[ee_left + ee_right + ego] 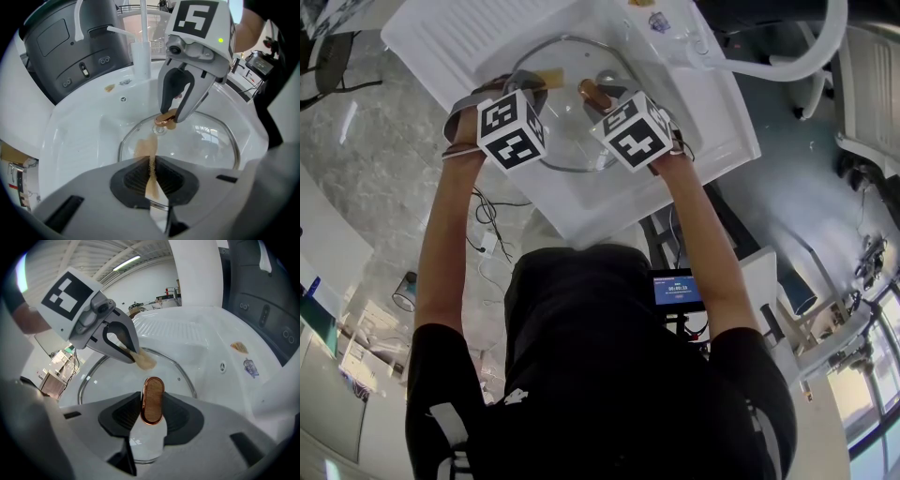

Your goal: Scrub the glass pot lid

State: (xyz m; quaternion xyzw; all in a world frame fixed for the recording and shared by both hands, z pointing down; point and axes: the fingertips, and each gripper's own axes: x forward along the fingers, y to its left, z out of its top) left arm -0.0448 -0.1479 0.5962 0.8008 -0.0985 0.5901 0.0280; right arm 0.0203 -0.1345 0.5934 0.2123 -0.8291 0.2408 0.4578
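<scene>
- In the head view the two marker cubes cover both sets of jaws, so the grips read only from the gripper views.
- The left gripper (151, 164) has its jaws closed on a thin tan scrub pad (152, 189). The pad's free end reaches the glass, but whether it presses on it is hard to tell.
- The right gripper (153, 411) has its jaws clamped on the lid's copper-rimmed knob (153, 390).
- The glass pot lid (565, 94) lies in the basin of the white sink (675, 141), knob up. Each gripper's own body cuts off the lid's near rim in its view.
- The person's torso fills the lower half of the head view and hides whatever is below the sink.
- A small tan scrap (239, 347) and a sticker (250, 367) sit on the sink's surface. The sticker's print is too small to read.
- Count: one lid, one knob, one scrub pad, two grippers, one sink, one white faucet column (142, 51).
</scene>
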